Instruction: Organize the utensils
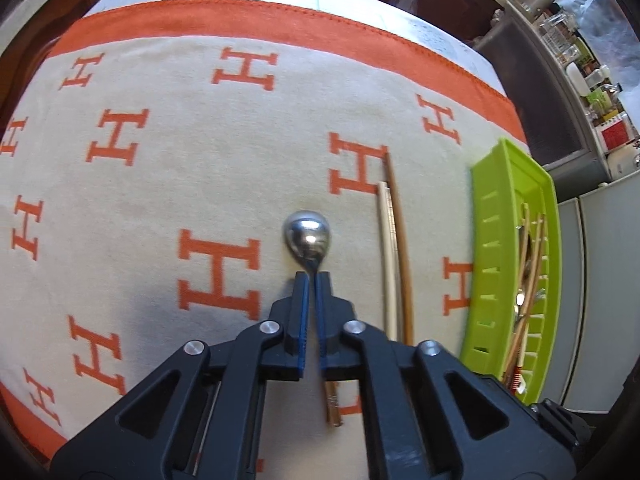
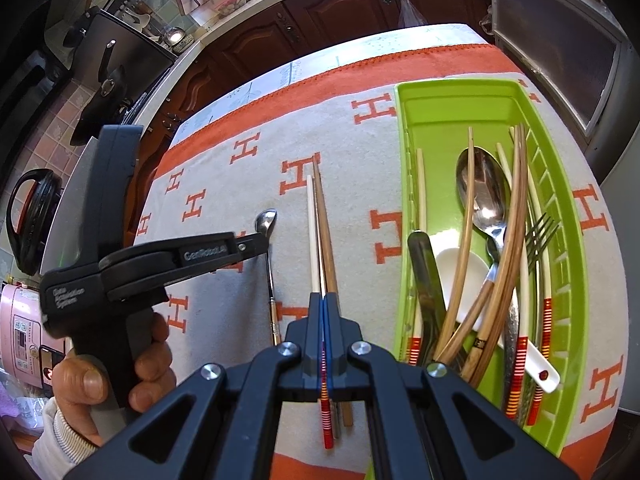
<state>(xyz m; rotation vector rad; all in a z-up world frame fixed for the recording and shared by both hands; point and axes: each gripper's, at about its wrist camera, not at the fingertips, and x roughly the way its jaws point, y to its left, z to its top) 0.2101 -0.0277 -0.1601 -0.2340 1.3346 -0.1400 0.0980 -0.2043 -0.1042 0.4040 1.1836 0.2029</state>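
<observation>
My left gripper (image 1: 311, 276) is shut on the neck of a small metal spoon (image 1: 307, 237). The spoon lies on the cloth, bowl pointing away. In the right wrist view the left gripper (image 2: 262, 242) pinches that spoon (image 2: 267, 219) from the left. My right gripper (image 2: 323, 298) is shut on a white chopstick (image 2: 313, 232) with a red-striped end; a brown chopstick (image 2: 325, 232) lies right beside it, and whether it is gripped too I cannot tell. Both chopsticks (image 1: 394, 248) lie right of the spoon. A green tray (image 2: 440, 92) at the right holds several utensils.
The cream cloth with orange H marks (image 1: 160, 160) covers the table. The tray (image 1: 496, 216) holds chopsticks, a large spoon (image 2: 482, 192), a fork (image 2: 540, 232), a white ceramic spoon (image 2: 460, 276) and a knife. Cabinets and a counter stand beyond the table's far edge.
</observation>
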